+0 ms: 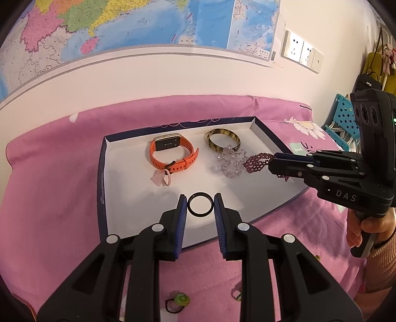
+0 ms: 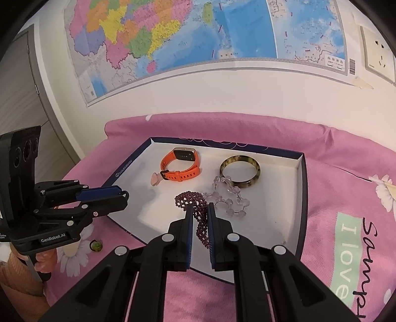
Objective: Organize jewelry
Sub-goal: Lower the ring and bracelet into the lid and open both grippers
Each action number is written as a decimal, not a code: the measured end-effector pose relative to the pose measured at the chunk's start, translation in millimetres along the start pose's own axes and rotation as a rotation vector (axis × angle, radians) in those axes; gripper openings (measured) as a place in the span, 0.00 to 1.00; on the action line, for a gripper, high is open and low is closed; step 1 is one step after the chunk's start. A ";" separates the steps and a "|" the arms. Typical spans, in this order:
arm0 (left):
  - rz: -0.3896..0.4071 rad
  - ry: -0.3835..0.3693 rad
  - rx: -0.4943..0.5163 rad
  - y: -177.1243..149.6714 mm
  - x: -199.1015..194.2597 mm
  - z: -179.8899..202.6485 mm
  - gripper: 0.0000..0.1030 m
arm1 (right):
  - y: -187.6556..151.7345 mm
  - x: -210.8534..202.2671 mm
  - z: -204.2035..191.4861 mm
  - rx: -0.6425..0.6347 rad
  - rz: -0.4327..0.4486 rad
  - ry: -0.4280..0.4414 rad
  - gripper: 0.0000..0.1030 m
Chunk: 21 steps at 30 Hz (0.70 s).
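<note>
Pink bedding (image 1: 61, 173) spreads under a wall map (image 1: 148, 22), with a shallow white tray (image 1: 128, 188) resting on it. Your left gripper (image 1: 200, 204), angled down over the tray's near edge, clamps a black ring (image 1: 200, 215). Your right gripper (image 2: 200, 213) pinches a maroon beaded bracelet (image 2: 189, 199) mid-tray, beside the clear bead bracelet (image 2: 229, 200). Orange watch (image 2: 182, 166) and mottled bangle (image 2: 239, 172) sit toward the far edge.

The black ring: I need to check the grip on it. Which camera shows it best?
The left wrist view: the black ring sits whole between the left gripper's pads. In the right wrist view that gripper is side-on and hides it.
</note>
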<state>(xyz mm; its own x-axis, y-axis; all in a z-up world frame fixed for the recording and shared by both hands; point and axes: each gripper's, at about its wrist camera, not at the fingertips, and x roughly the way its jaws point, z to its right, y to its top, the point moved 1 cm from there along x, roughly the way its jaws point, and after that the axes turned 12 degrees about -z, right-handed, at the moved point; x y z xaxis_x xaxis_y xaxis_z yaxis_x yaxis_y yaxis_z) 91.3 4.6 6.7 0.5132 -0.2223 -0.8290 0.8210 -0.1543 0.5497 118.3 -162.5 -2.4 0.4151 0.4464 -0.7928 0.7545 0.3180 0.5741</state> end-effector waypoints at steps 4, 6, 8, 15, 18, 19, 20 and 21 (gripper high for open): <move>-0.008 -0.005 -0.014 2.8 4.3 -3.1 0.22 | 1.1 2.4 -0.2 0.001 -0.004 -0.001 0.09; -0.017 -0.009 -0.022 4.5 7.4 -5.3 0.22 | 2.3 3.0 0.1 0.001 -0.006 -0.001 0.09; -0.024 -0.005 -0.028 5.7 10.6 -7.0 0.22 | 2.8 3.7 0.2 0.000 -0.008 -0.005 0.09; -0.048 0.001 -0.037 9.0 20.4 -9.9 0.22 | 6.4 11.5 1.8 0.002 -0.029 -0.007 0.09; -0.058 0.003 -0.039 11.4 24.5 -11.4 0.22 | 7.7 15.4 3.0 0.004 -0.037 -0.009 0.09; -0.062 0.004 -0.041 12.3 26.2 -12.2 0.22 | 7.9 16.9 3.4 0.007 -0.041 -0.006 0.09; -0.066 0.007 -0.045 12.7 27.3 -12.7 0.22 | 8.1 17.9 4.0 0.010 -0.044 -0.007 0.09; -0.070 0.008 -0.048 13.5 28.8 -13.5 0.22 | 8.0 18.4 4.4 0.011 -0.046 -0.008 0.09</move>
<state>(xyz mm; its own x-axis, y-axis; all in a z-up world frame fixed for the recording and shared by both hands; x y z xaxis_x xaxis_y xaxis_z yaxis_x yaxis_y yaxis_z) 120.6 9.0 -11.0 0.4562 -0.2047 -0.8660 0.8657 -0.1232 0.4851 134.2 -155.4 -13.3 0.3838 0.4248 -0.8199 0.7782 0.3291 0.5348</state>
